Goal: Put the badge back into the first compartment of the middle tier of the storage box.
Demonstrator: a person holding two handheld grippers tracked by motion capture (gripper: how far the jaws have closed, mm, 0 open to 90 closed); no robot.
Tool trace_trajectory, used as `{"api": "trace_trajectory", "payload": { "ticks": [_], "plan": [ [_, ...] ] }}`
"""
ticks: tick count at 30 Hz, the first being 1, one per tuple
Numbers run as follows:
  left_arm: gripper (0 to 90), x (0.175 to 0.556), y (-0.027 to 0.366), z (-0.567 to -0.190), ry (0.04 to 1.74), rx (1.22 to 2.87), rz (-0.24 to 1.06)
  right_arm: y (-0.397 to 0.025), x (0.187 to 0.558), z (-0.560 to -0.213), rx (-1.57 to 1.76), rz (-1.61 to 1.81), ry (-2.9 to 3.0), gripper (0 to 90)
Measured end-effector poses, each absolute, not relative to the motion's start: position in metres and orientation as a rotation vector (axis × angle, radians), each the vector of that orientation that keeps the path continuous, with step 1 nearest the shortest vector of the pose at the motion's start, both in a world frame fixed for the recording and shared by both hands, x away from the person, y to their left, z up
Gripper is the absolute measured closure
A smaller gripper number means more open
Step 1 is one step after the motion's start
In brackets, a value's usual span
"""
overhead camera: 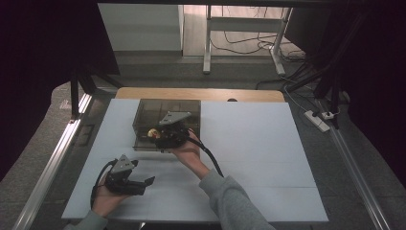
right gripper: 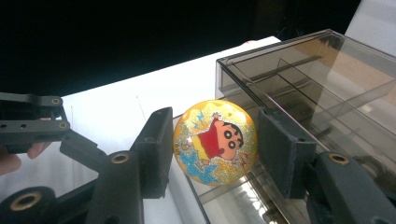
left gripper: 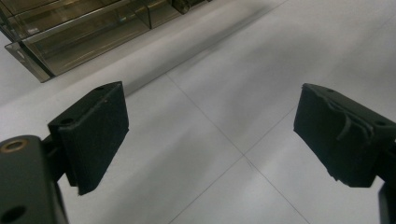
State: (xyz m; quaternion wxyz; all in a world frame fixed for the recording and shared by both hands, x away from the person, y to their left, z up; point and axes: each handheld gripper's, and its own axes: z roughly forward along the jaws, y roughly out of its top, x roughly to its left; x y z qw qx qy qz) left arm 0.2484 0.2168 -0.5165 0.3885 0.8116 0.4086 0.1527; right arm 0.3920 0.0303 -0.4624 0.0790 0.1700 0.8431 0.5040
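High view: at the near left of the white table (overhead camera: 268,158), the left gripper (overhead camera: 146,183) sits in the person's hand with its jaws spread wide and nothing between them, well apart from the smoky transparent box (overhead camera: 143,112) that stands farther back, left of centre. The right gripper (overhead camera: 154,134) reaches over the box's near left corner, and its body and grey plate cover most of what it carries; a small yellow spot shows at its tip.

The left gripper view looks along two black padded jaws standing far apart over bare table, with one end of the box (left gripper: 70,37) at the upper left; its inner dividers can be seen through the tinted walls.

The right gripper view gives what the high view hides: a round glittery yellow ball (right gripper: 215,142), printed with a cartoon child in a red top, sits clamped between the two pads just at the box's (right gripper: 317,84) corner, above its rim. The left gripper (right gripper: 35,123) shows at the far left edge.
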Motion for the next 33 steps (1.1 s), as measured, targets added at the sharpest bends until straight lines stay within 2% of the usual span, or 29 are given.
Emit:
{"api": "trace_trajectory", "payload": {
  "ticks": [20, 24, 33],
  "plan": [
    [10.4, 0.248, 0.217, -0.516, 1.041, 2.059, 0.388, 0.052, 0.403, -0.47, 0.512, 1.474, 2.542, 46.1],
    [10.4, 0.249, 0.217, -0.517, 1.04, 2.064, 0.389, 0.055, 0.402, -0.469, 0.527, 1.47, 2.526, 39.5],
    [10.4, 0.249, 0.218, -0.517, 1.043, 2.059, 0.387, 0.046, 0.397, -0.462, 0.501, 1.464, 2.525, 37.1]
  ]
}}
